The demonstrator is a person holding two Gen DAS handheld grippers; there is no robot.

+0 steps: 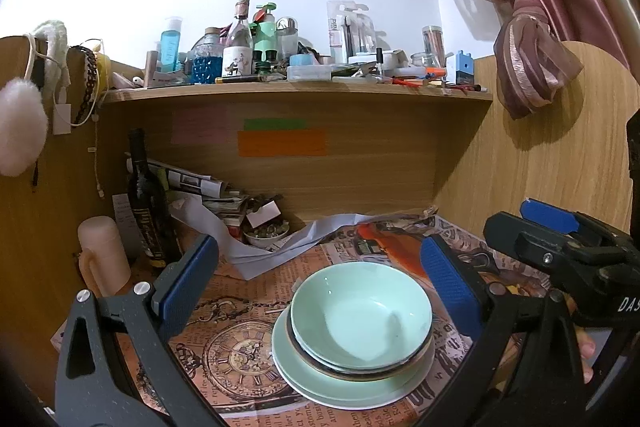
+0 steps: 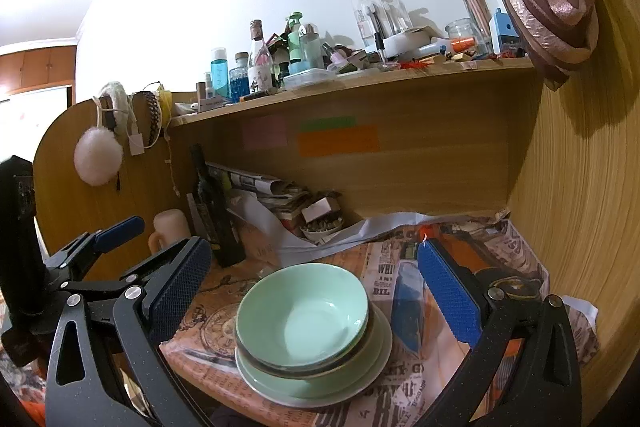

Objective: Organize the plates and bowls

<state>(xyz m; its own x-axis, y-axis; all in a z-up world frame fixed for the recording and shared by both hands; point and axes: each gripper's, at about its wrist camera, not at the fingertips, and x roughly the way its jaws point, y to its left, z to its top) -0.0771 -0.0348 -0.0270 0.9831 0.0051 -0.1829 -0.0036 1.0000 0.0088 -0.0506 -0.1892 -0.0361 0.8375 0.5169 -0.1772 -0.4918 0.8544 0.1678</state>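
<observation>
A pale green bowl (image 1: 360, 315) sits on top of a stack of bowls and plates, with a pale green plate (image 1: 304, 371) and a white plate beneath, on newspaper on the desk. The stack shows in the right wrist view too, bowl (image 2: 300, 319) over plate (image 2: 360, 375). My left gripper (image 1: 320, 283) is open and empty, its blue pads either side of the stack and just behind it. My right gripper (image 2: 316, 287) is open and empty, framing the stack. In the left wrist view the right gripper (image 1: 560, 239) shows at right.
A dark wine bottle (image 1: 146, 203), a peach mug (image 1: 104, 255), a small patterned bowl (image 1: 266, 233) and piled papers stand at the back left of the desk. A cluttered shelf (image 1: 296, 93) hangs above. A wooden side panel (image 1: 540, 155) closes the right.
</observation>
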